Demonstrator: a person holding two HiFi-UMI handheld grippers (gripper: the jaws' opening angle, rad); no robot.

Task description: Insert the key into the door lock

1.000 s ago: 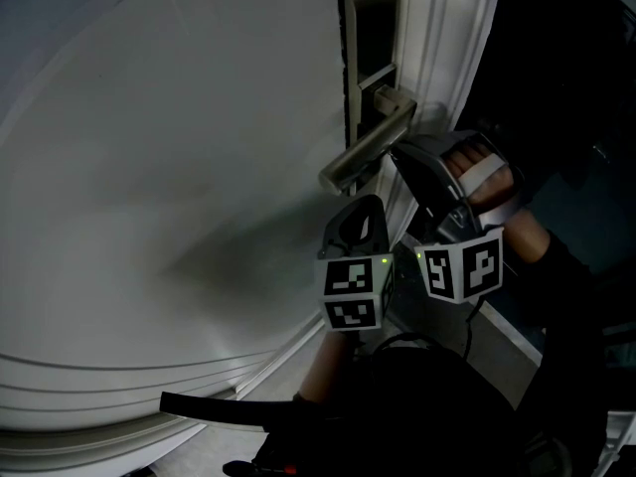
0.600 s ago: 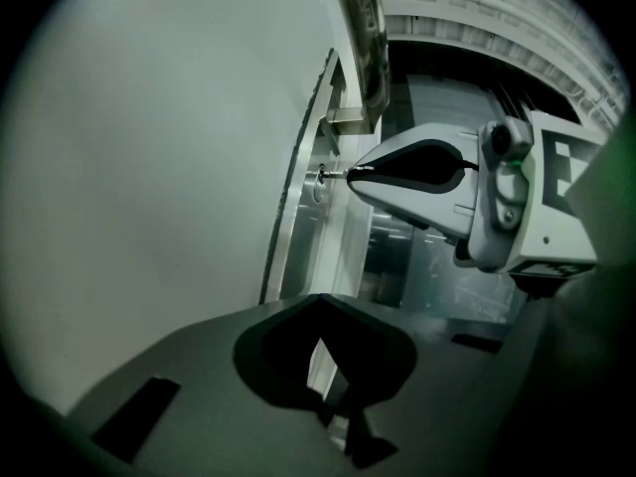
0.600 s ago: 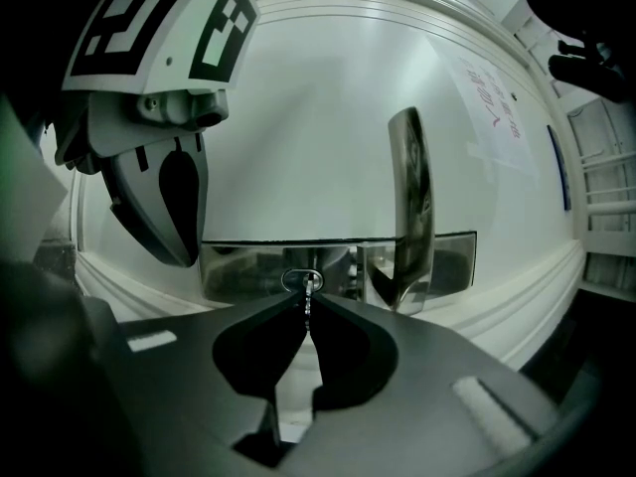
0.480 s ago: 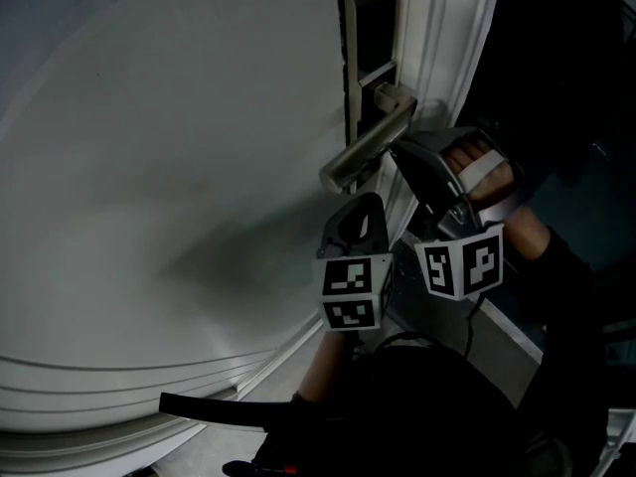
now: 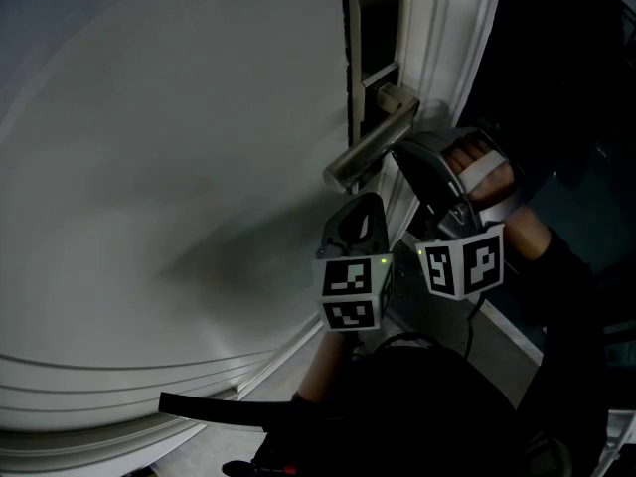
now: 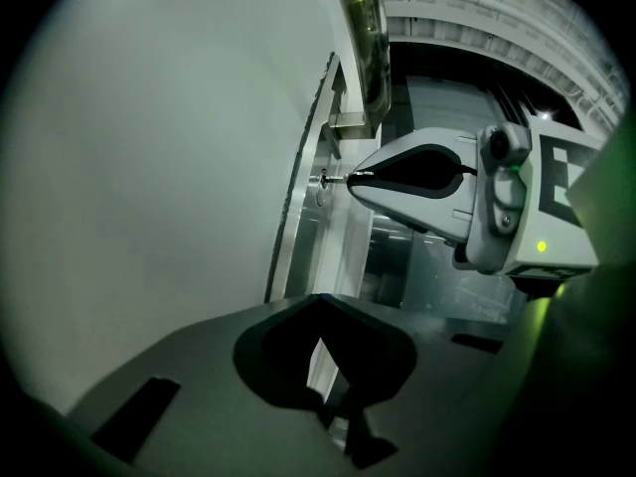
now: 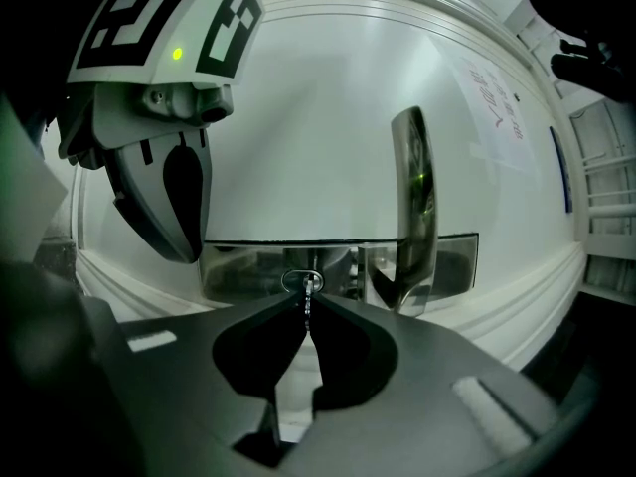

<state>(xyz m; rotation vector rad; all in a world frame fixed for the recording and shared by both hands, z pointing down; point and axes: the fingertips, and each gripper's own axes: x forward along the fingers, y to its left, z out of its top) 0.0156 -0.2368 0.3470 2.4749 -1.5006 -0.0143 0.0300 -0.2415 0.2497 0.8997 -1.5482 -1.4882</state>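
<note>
the right gripper [image 7: 306,304] is clamped on the key [image 7: 307,308], whose tip meets the keyhole of the lock [image 7: 301,282], just beside the base of the handle [image 7: 414,207]. how deep the key sits in the keyhole cannot be told. the left gripper [image 6: 320,301] has its jaws together with nothing between them and hangs near the door [image 5: 199,167], below the handle and apart from the lock.

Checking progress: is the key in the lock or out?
Tip in, it seems: the key, pinched by the right gripper, reaches the keyhole; how deep, cannot tell.
</note>
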